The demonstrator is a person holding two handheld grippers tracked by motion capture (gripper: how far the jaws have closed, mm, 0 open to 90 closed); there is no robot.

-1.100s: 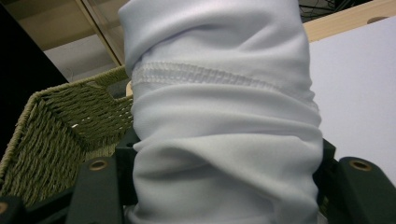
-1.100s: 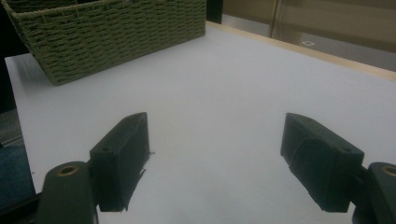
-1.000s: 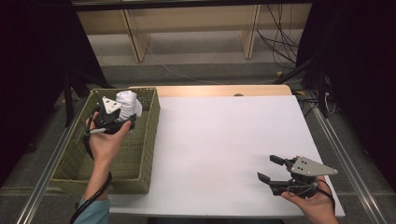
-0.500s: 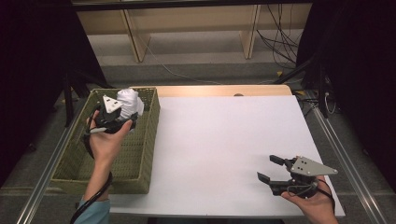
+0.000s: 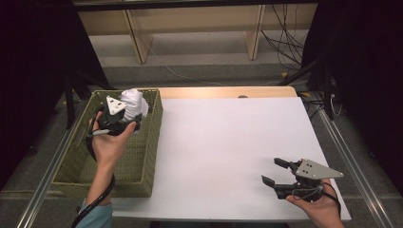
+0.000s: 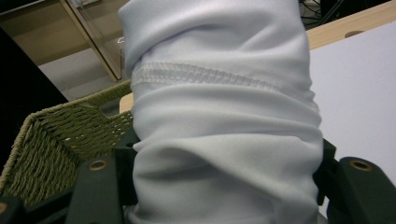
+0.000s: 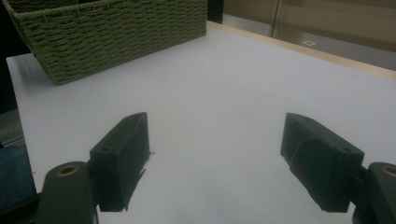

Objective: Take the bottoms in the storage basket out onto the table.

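Even overhead light is falling on the white table (image 5: 228, 152), which is glowing bright while the surroundings beyond it are sinking into near black. Shadows beside the table are staying faint and soft. In the left gripper view, the white cloth (image 6: 224, 121) is sitting so close that its folds are softening. In the right gripper view, the black jaws are blurring slightly above the table.
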